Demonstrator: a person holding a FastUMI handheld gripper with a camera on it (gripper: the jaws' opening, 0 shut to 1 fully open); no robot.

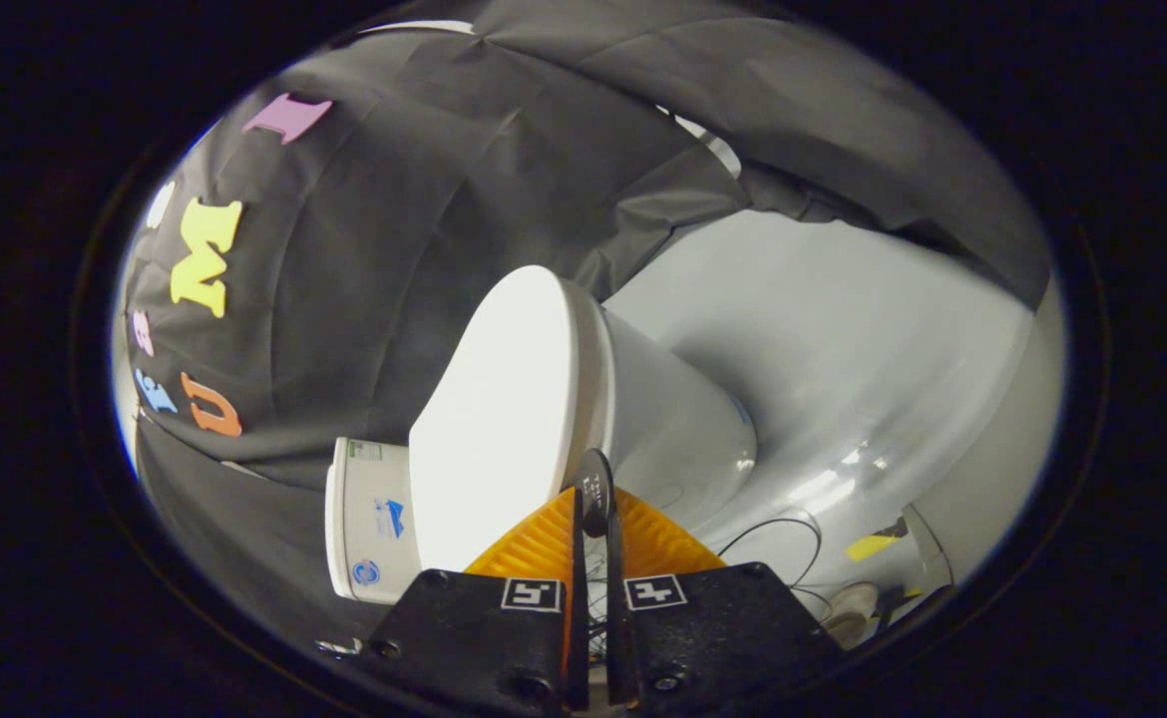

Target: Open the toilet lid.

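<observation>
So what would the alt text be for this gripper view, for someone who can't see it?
A white toilet with its lid closed lies just beyond the tongs, whose fingers are nearly together with nothing between them. The picture is rolled sideways. Thin cables trail across the pale floor.

The white toilet lid [489,419] is a smooth, glossy oval lying shut on the seat of the white toilet [673,419]. It sits just ahead of the hand-held gripper [593,499], whose fingers are pressed together near the lid's front edge, clasping nothing.
</observation>
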